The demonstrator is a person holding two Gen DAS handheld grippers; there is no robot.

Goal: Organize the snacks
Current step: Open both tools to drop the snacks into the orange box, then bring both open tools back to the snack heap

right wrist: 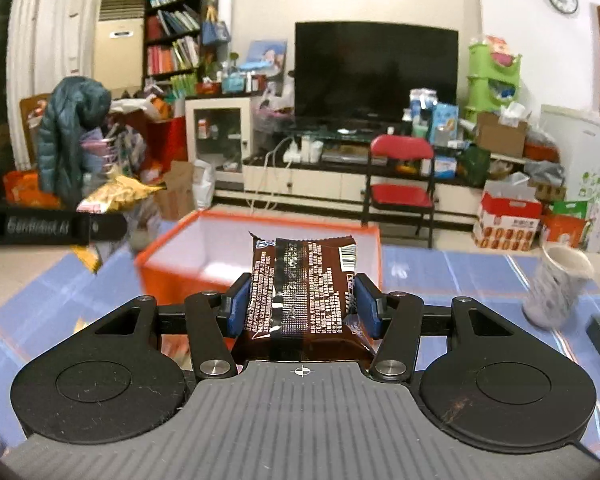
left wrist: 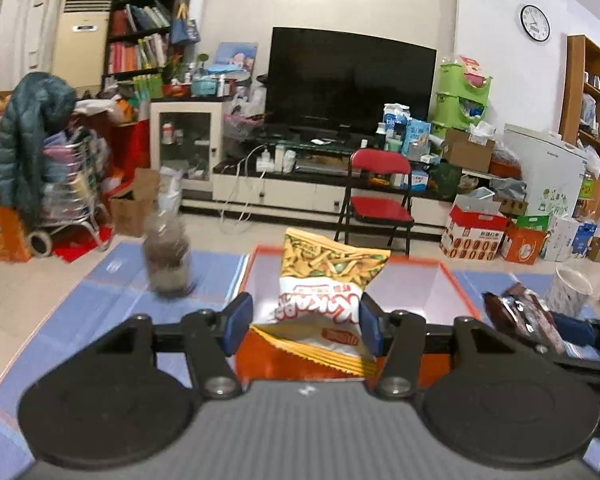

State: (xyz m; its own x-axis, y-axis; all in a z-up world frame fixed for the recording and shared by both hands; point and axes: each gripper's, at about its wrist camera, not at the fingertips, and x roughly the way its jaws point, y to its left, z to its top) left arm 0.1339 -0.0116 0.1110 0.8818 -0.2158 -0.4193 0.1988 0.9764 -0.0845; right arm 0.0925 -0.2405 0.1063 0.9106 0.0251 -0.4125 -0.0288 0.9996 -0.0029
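Orange-walled box w/ white inside sits on the blue table, at 12 o'clock from both claws. Left claw pinches a yellow-and-white snack bag betw. its blue pads, bag upright over the box's near wall. Right claw pinches a dark brown snack packet, also just before the box. Blurred bottle at 10 o'clock in left view; patterned cup at 2 o'clock in right view.
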